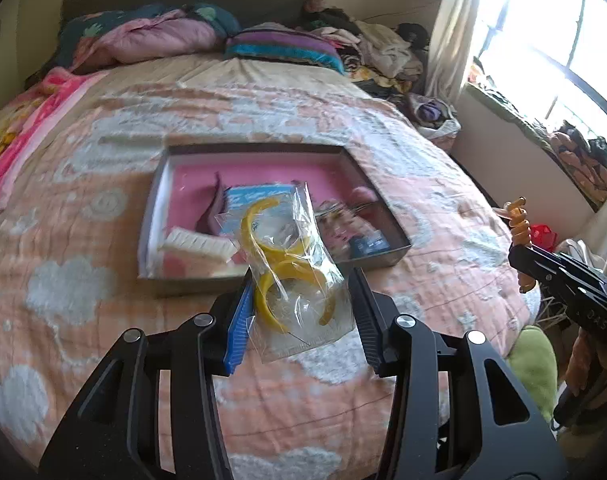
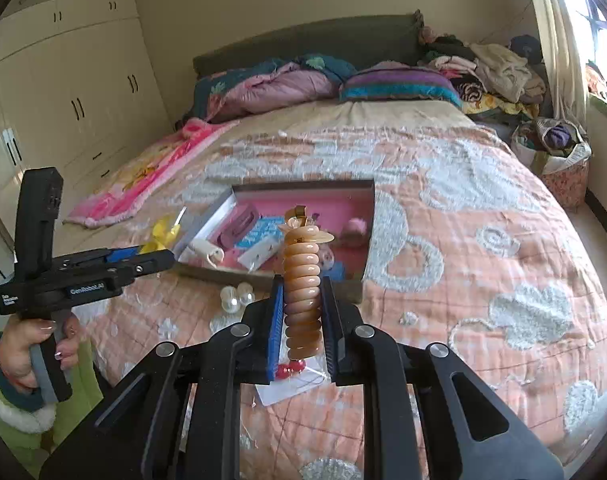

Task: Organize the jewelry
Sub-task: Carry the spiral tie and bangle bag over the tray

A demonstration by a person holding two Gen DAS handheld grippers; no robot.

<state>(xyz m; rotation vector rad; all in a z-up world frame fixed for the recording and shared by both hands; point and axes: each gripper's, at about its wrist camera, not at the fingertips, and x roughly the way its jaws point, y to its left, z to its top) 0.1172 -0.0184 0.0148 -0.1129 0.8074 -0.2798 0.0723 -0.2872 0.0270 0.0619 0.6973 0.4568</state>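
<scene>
My left gripper is clamped on a clear plastic bag of yellow bangles, held just before the shallow grey, pink-lined box on the bed. My right gripper pinches an upright amber coiled bracelet near that box's front wall.
</scene>
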